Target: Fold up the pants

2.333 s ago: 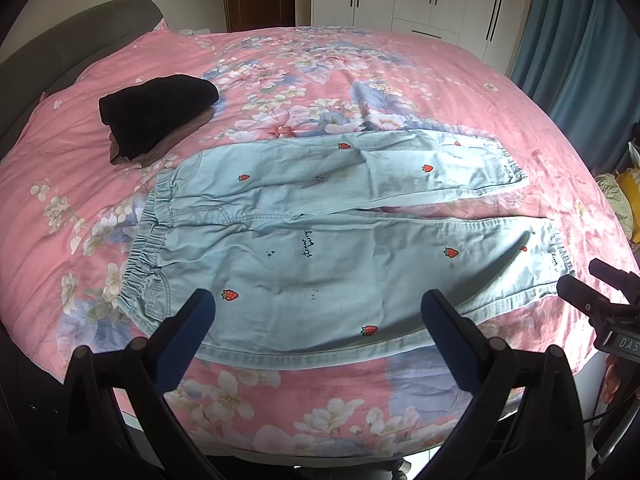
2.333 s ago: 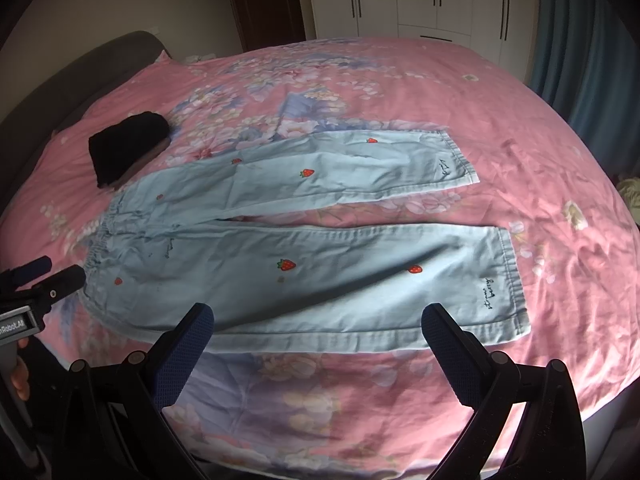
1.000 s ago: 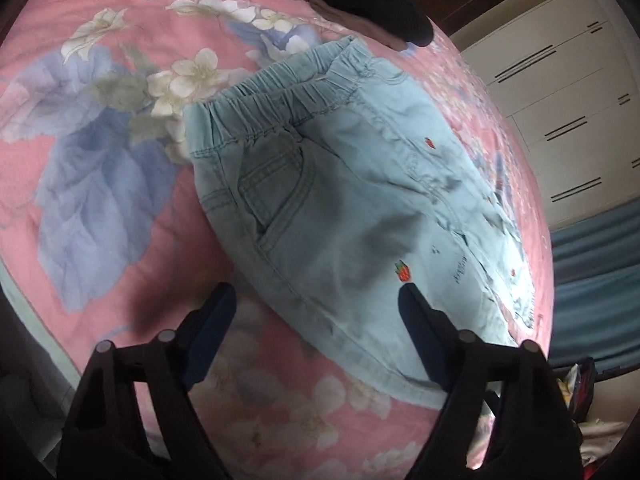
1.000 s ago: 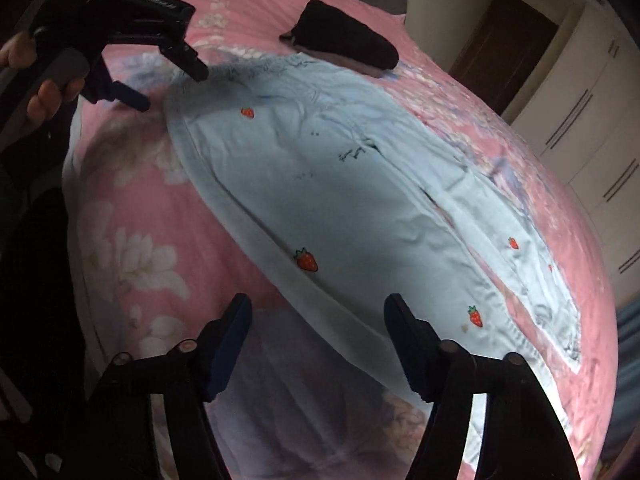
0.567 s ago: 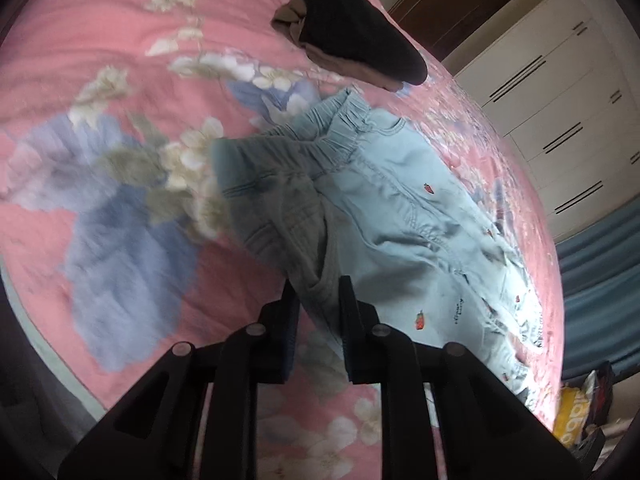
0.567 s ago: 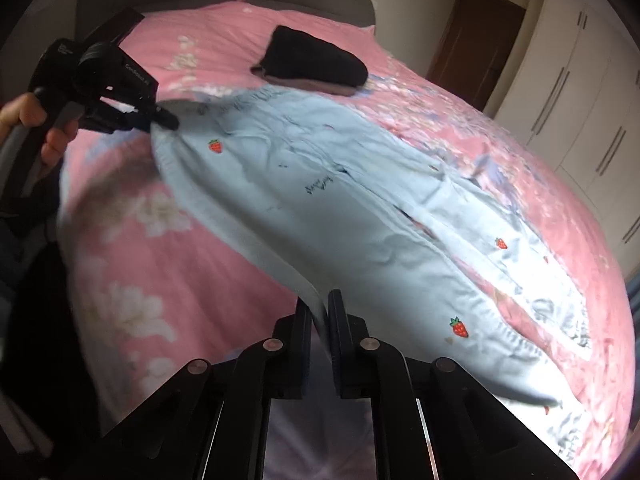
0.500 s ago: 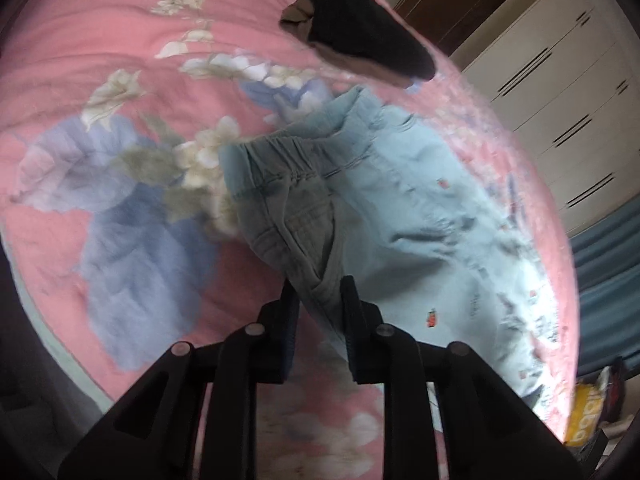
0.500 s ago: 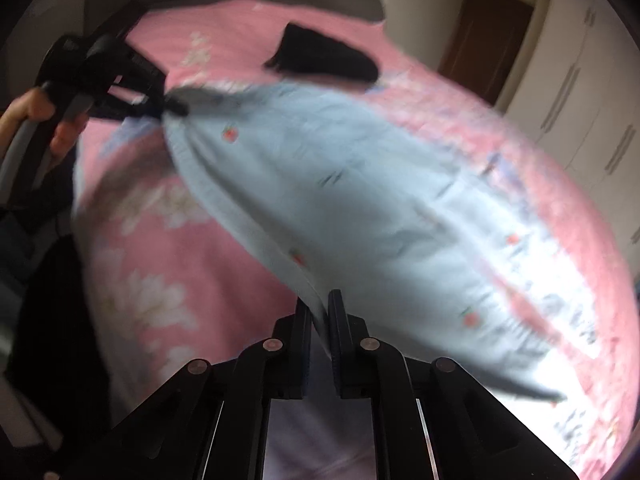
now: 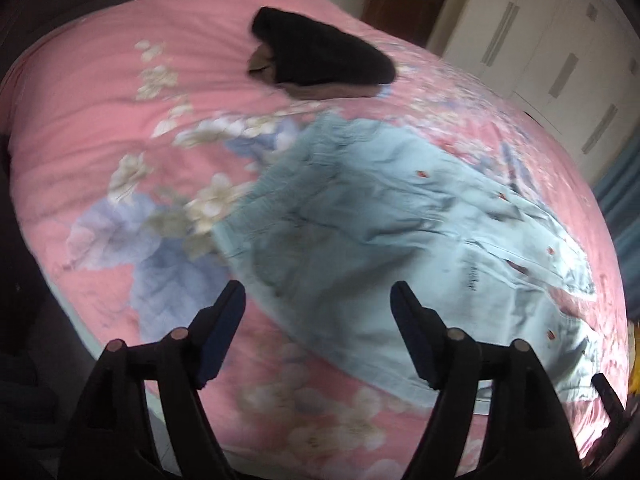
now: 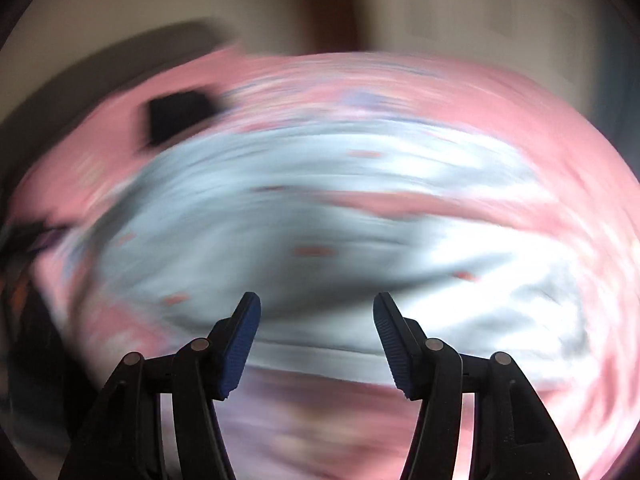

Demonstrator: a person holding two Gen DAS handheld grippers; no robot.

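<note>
While the right wrist view is smeared by motion blur, the left wrist view is clear enough to read. Light blue denim pants with small red strawberry prints (image 9: 400, 240) lie on the pink floral bedspread (image 9: 100, 120), waistband end toward the near left, legs running off to the far right. Fabric is rumpled around the waistband; the two legs lie side by side with a narrow gap of pink between them further along.

Left gripper (image 9: 318, 300): jaws have just been opening, now stand wide apart, nothing between the fingers (image 9: 224, 328). It hovers over the near edge of the pants at the waistband end, not touching the cloth as far as I can tell.

Right gripper (image 10: 316, 312): jaws have also just been opening, now roughly half open, blue ribbed fingers (image 10: 242, 344) empty. Pants fill the middle of that view below it; detail unreadable in the blur.

Black folded garment (image 9: 320, 60) with a brown layer underneath sits on the bedspread beyond the waistband, far side, apart from the pants. White wardrobe doors (image 9: 560, 48) at far right.
</note>
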